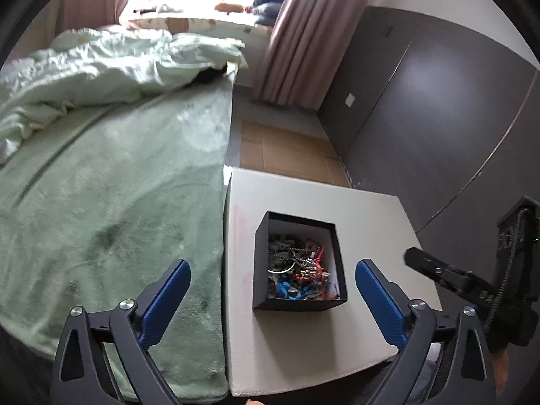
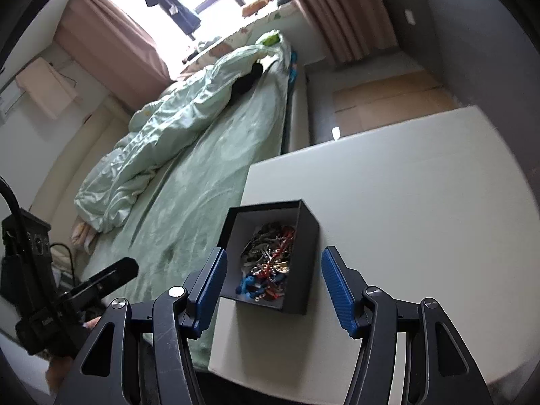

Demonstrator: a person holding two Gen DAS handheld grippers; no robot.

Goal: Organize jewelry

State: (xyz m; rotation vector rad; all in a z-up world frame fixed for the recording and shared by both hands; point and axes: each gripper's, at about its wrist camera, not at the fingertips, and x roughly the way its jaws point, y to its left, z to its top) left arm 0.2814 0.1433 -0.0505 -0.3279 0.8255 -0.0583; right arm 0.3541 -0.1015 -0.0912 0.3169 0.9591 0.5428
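A black open-topped box [image 1: 261,270] [image 2: 308,253] stands on a white table [image 1: 364,222] [image 2: 422,185] near its left edge. Inside lies a tangle of jewelry [image 1: 297,270] [image 2: 270,263]: silver chains, red cords, blue beads. My left gripper [image 1: 271,298] hovers above and in front of the box, open wide, nothing between its blue pads [image 1: 167,298]. My right gripper [image 2: 271,287] also hangs above the box's near side, open and empty, its blue pads [image 2: 337,290] apart from the box. Each gripper's black body shows at the edge of the other's view [image 1: 449,275] [image 2: 98,280].
A bed with a green blanket [image 1: 118,202] [image 2: 202,185] and rumpled pale quilt [image 1: 101,67] [image 2: 175,125] adjoins the table's left side. Dark grey wall panels [image 1: 438,101] stand to the right, curtains [image 1: 303,33] and a bright window behind.
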